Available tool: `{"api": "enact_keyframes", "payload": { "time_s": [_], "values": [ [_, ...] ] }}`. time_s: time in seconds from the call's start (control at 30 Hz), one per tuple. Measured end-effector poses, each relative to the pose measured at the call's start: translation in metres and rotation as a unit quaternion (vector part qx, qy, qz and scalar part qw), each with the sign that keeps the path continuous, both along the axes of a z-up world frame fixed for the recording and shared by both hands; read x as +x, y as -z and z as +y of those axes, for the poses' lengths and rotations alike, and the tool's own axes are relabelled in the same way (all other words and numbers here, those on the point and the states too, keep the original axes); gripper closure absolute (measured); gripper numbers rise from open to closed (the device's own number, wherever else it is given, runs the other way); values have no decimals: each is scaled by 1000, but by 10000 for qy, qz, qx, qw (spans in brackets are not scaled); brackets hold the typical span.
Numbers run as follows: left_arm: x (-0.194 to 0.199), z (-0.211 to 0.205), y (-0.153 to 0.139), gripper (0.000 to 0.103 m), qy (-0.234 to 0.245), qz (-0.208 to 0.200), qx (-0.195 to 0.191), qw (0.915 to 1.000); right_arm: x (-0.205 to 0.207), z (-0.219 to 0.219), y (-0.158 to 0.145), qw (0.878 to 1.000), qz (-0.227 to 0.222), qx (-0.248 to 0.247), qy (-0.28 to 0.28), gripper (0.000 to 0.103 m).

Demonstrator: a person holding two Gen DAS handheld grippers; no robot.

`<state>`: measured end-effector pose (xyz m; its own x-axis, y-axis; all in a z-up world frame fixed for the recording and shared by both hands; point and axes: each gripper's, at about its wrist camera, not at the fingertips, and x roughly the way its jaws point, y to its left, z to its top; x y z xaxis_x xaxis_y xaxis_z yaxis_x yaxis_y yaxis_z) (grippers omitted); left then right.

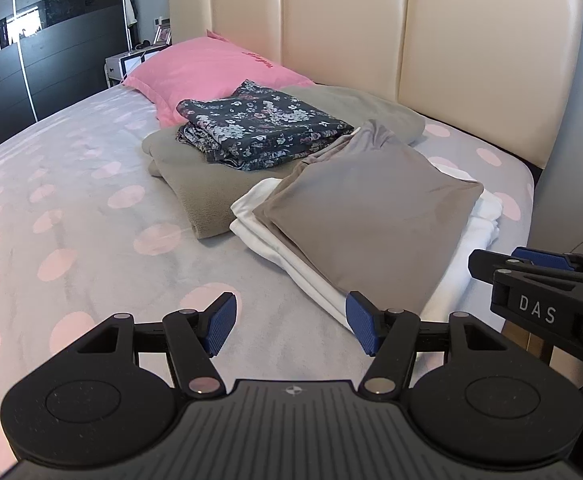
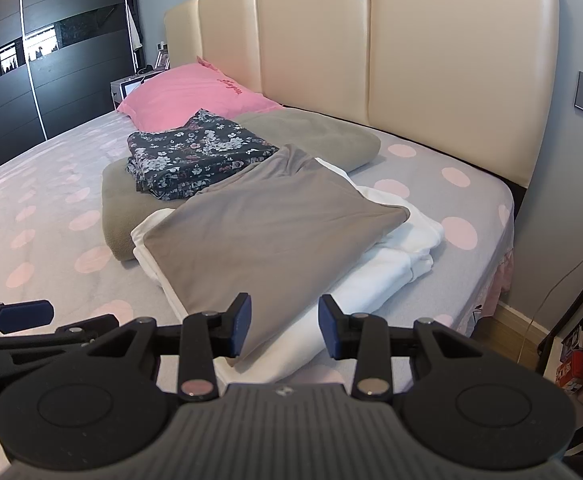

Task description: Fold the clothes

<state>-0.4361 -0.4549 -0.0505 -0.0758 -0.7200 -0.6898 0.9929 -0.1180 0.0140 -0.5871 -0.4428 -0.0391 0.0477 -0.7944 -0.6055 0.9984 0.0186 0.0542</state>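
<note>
Left gripper (image 1: pixel 291 326) spread wide, empty, above the dotted grey bedsheet (image 1: pixel 71 200); right gripper (image 2: pixel 284 330) half-spread, empty, over the folded taupe garment (image 2: pixel 267 224) on folded white cloth (image 2: pixel 383 272).

pink pillow (image 1: pixel 207 70) against cream headboard (image 1: pixel 371 28); dark wardrobe (image 1: pixel 31 52) beyond.

A home bedroom is showing here. A bed (image 2: pixel 431 184) with a dotted sheet is filling the view, a padded cream headboard (image 2: pixel 371 60) standing at 12 o'clock. A pink pillow (image 2: pixel 187 92) is lying at 11 o'clock, a dark sliding wardrobe (image 2: pixel 31 80) standing at 10 o'clock, folded clothes (image 2: pixel 267 220) resting centrally.
</note>
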Motion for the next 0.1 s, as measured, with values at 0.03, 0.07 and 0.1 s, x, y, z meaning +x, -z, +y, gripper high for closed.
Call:
{"api": "enact_keyframes", "payload": {
  "time_s": [0.03, 0.07, 0.1],
  "values": [
    [0, 0, 0, 44, -2, 31, 6, 10000, 0, 0, 0, 10000, -1, -1, 0, 63],
    [1, 0, 0, 44, -7, 61, 8, 10000, 0, 0, 0, 10000, -2, 0, 1, 63],
    [1, 0, 1, 44, -2, 76, 11, 10000, -1, 0, 0, 10000, -3, 0, 2, 63]
  ]
}}
